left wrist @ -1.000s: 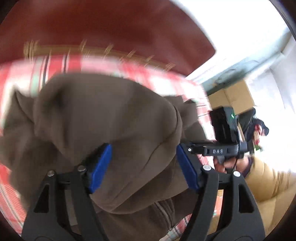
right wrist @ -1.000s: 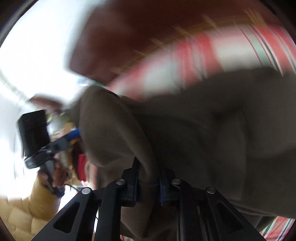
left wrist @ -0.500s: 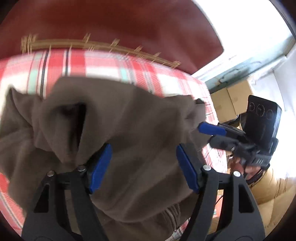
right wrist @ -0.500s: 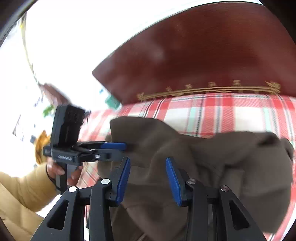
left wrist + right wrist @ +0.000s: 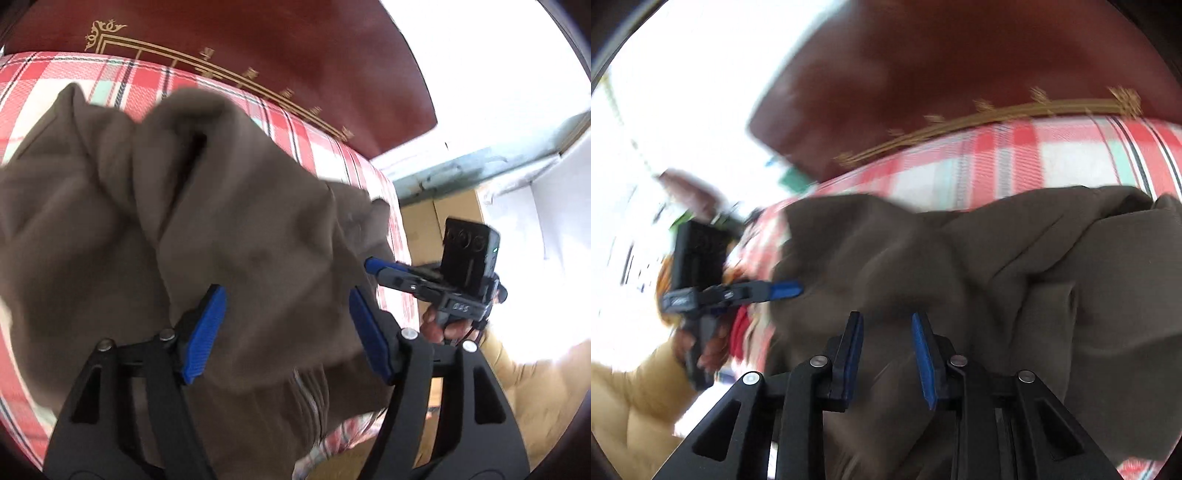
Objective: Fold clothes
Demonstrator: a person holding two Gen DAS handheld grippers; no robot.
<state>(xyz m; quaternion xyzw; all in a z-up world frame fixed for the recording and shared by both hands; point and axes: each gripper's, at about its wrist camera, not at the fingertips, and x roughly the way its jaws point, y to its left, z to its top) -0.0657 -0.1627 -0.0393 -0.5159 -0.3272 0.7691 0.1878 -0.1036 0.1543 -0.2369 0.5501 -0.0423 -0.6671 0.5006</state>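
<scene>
A brown zip hoodie point(image 5: 229, 236) lies bunched on the red plaid bed sheet point(image 5: 328, 147). My left gripper point(image 5: 288, 325) hangs over its near folds, jaws wide. Both blue pads point(image 5: 205, 332) show their inner faces and press on nothing. In the right wrist view the hoodie point(image 5: 1015, 280) fills the middle. My right gripper point(image 5: 886, 350) is just above it, and its jaws are closing. Cloth shows through the narrow gap, but the pads point(image 5: 923, 362) do not pinch it. Each gripper appears in the other's view, the right gripper point(image 5: 380, 267) at the hoodie's right edge and the left gripper point(image 5: 783, 290) at its left edge.
A dark red headboard point(image 5: 295, 55) with gold trim stands behind the bed. A cardboard box point(image 5: 436, 225) sits past the bed's right edge. A person's hand point(image 5: 437, 325) and yellow sleeve point(image 5: 535, 398) hold the right gripper. The window side is blown out white.
A second ago the right gripper was shut on a fold of the hoodie. It let go, opened and rose, and its jaws have since narrowed. The left gripper slid sideways over the hoodie.
</scene>
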